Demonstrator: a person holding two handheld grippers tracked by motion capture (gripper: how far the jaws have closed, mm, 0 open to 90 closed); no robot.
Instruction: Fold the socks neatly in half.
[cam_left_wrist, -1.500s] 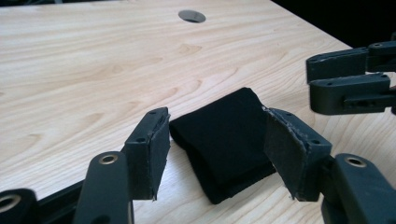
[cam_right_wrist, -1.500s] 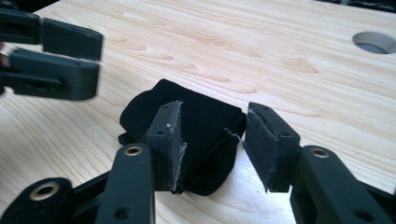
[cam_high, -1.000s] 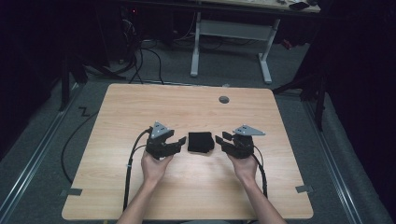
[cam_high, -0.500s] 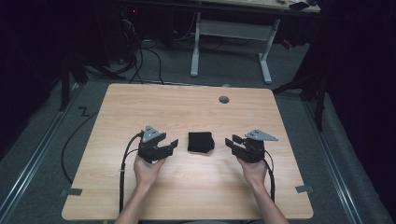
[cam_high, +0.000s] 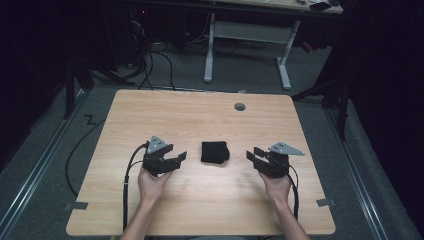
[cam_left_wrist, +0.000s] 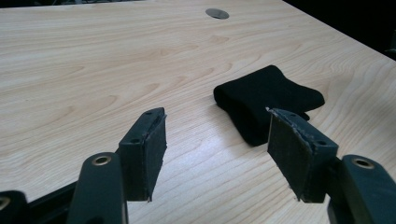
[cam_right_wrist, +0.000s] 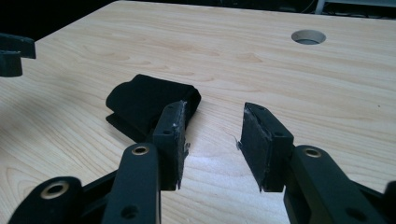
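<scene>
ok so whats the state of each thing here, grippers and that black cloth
black cloth: folded, lying flat on the table, touched by neither gripper
left gripper: open, jaws have just been opening, nothing between the fingers, off to the cloth's left
right gripper: open, nothing between the fingers, off to the cloth's right
table: bare wood, one round hole near the far edge

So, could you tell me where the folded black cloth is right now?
In the high view the black cloth lies flat mid-table, between the left gripper and right gripper, touching neither.
</scene>
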